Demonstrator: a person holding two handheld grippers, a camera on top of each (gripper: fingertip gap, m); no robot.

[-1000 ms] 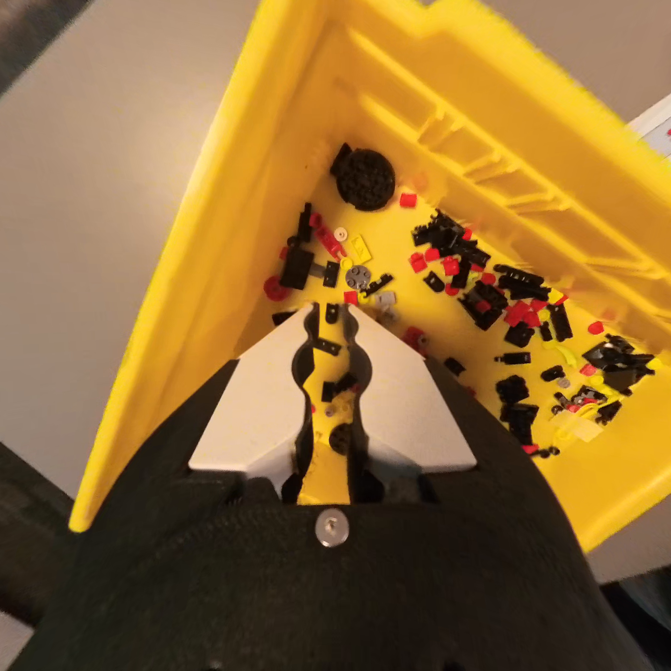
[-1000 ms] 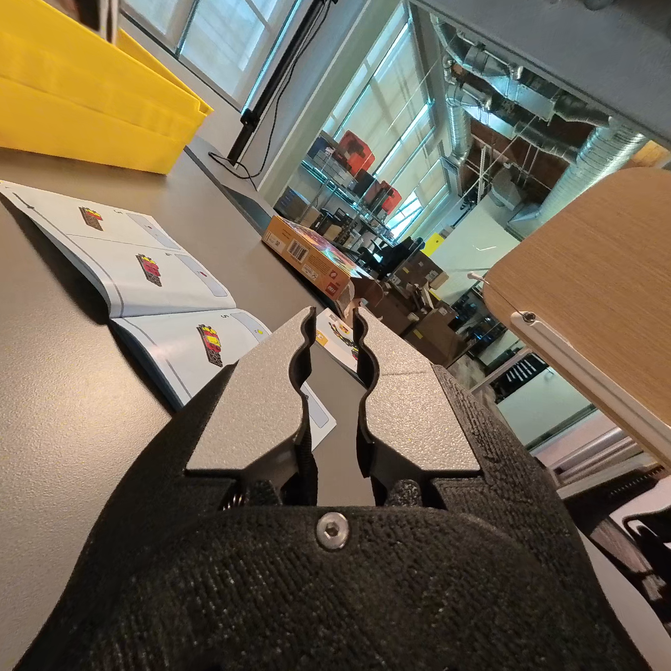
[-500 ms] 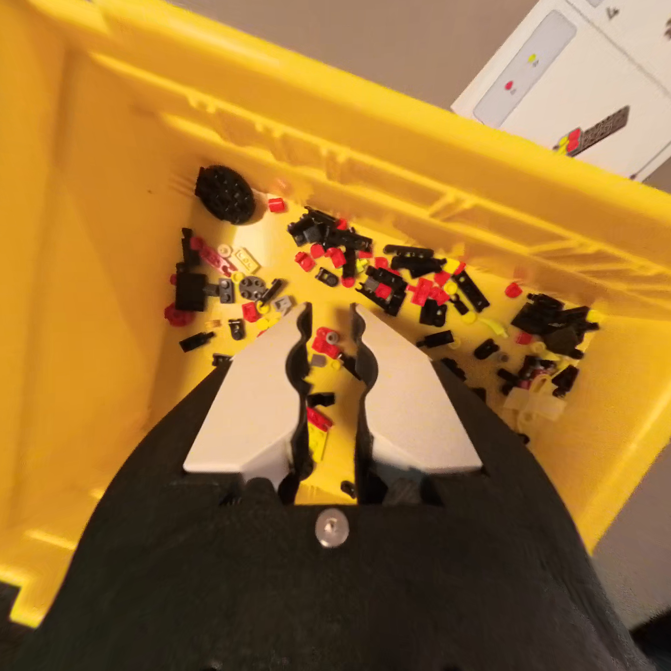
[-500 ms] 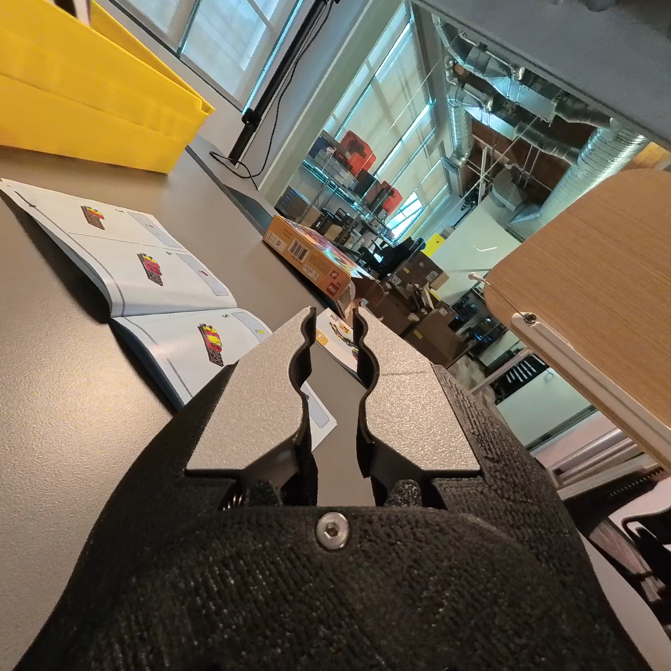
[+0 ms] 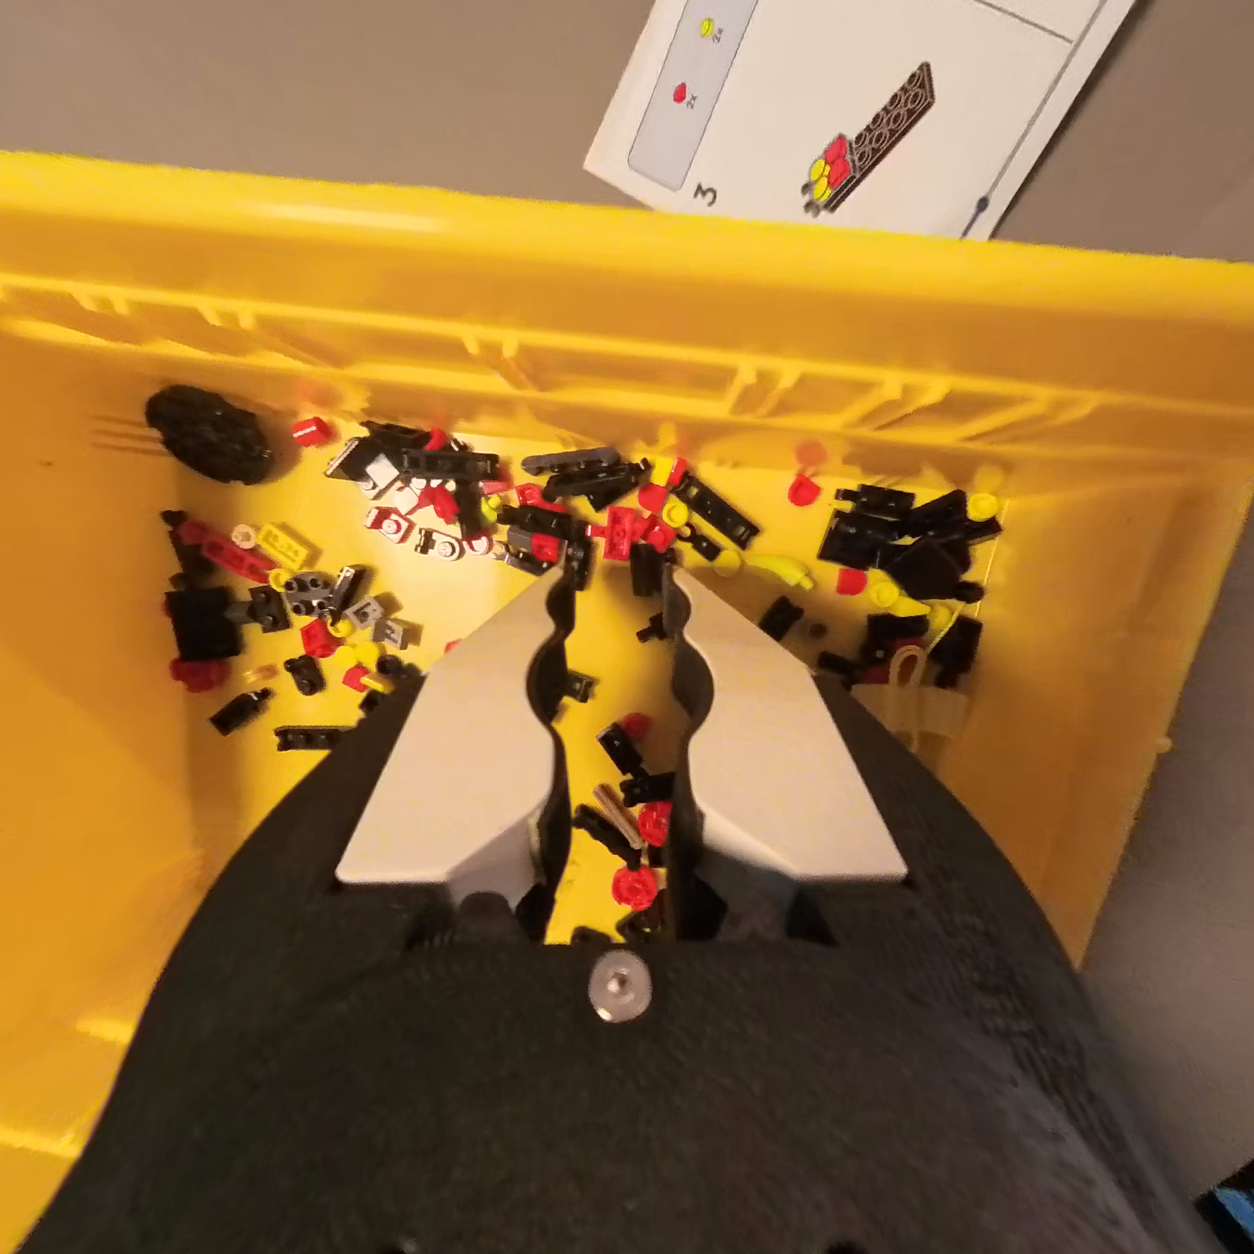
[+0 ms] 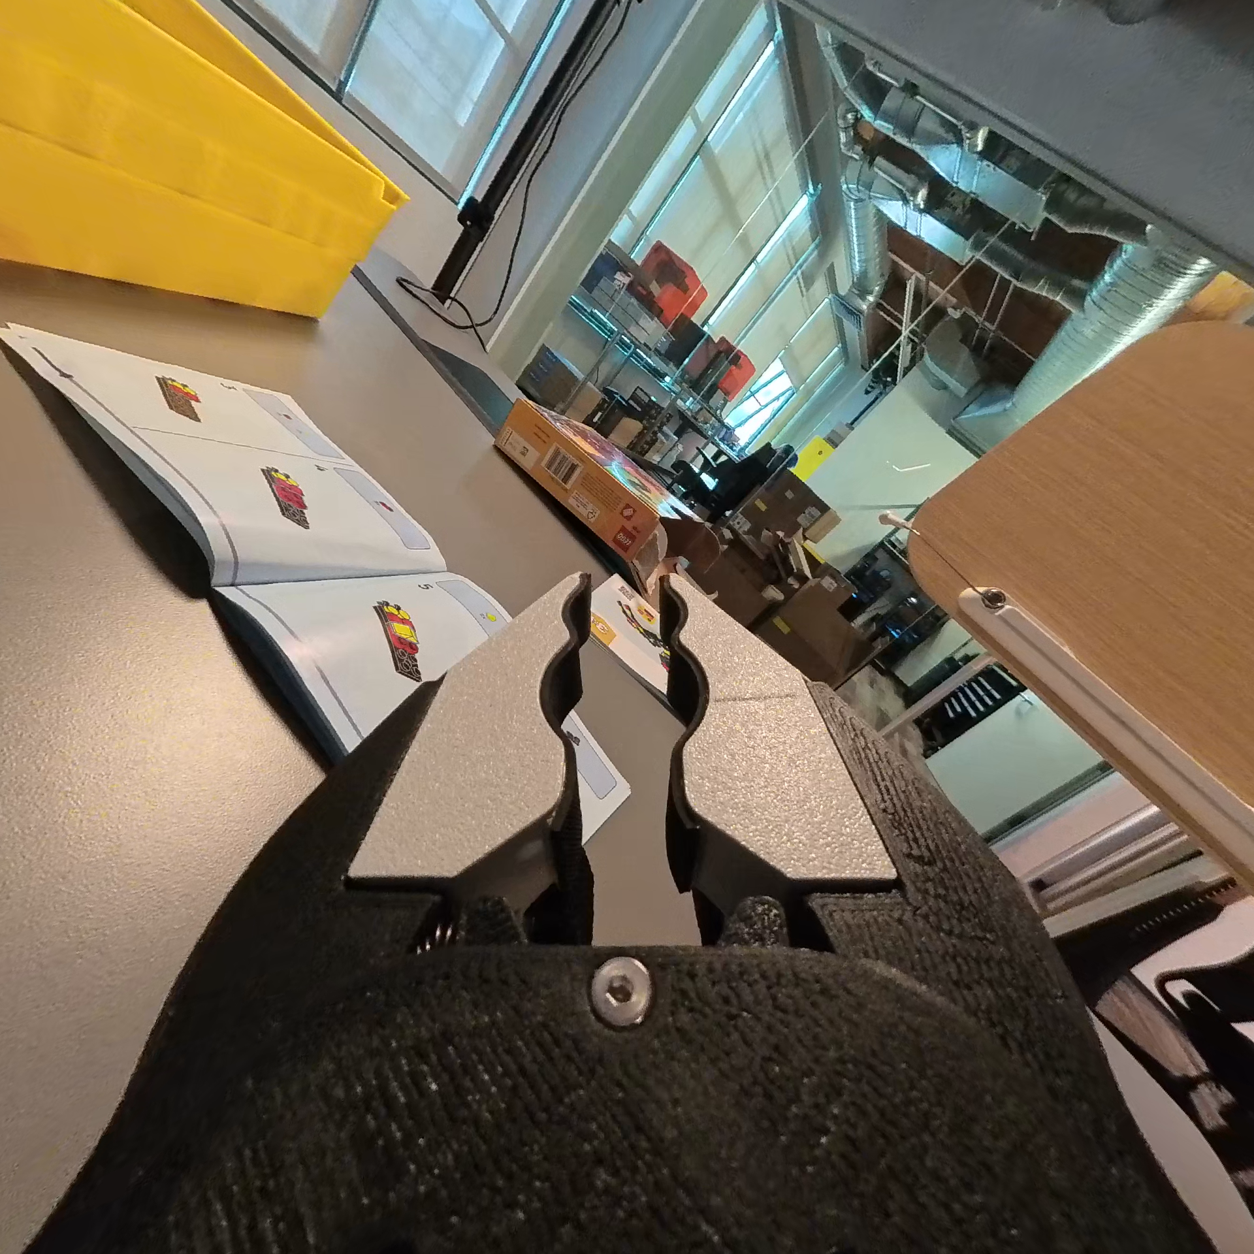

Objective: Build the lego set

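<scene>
1. The left gripper (image 5: 616, 577) is hanging over the yellow bin (image 5: 611, 298), its fingers parted and grasping nothing.
2. Loose bricks (image 5: 624, 529) are lying scattered on the bin's floor; some are showing in the gap between the fingers, others just past the fingertips along the bin's far wall.
3. A black wheel (image 5: 207, 434) is sitting in the bin's far left corner.
4. The booklet (image 5: 848, 108) is lying on the table (image 5: 271, 81) beyond the bin's far wall.
5. The right gripper (image 6: 621, 587) is resting low over the table, away from the bin, fingers parted and empty, with the booklet's pages just ahead of it and the box (image 6: 577, 475) farther on.
</scene>
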